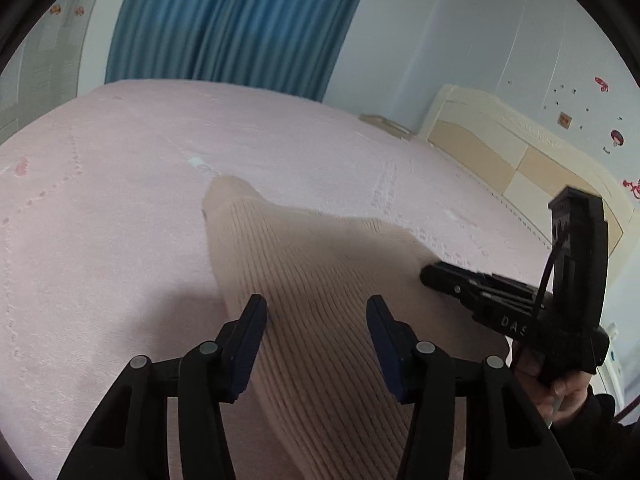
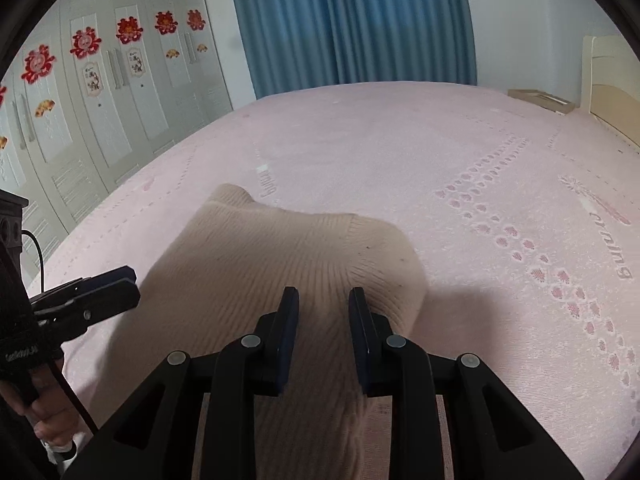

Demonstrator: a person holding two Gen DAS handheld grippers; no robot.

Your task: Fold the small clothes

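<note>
1. Bed (image 2: 400,140): pink patterned cover fills most of both views. A headboard (image 1: 500,152) runs along its right edge, a blue curtain (image 2: 352,20) hangs past the far edge, and wardrobe doors (image 2: 100,92) stand off the left side.
2. Knit garment (image 2: 260,260): beige, ribbed, lying on the cover toward the bed's near edge, roughly mid-width. Its far end rests flat; its near end is bunched and rises up to the camera between the fingers.
3. Right gripper (image 2: 323,304): jaws set narrow, gathered knit pinched between the pads; grasping the garment.
4. Left gripper (image 1: 316,312): jaws parted wider, ribbed fabric running up between them; cannot tell whether the pads press it. In the right wrist view its tip sits at the garment's left edge.
</note>
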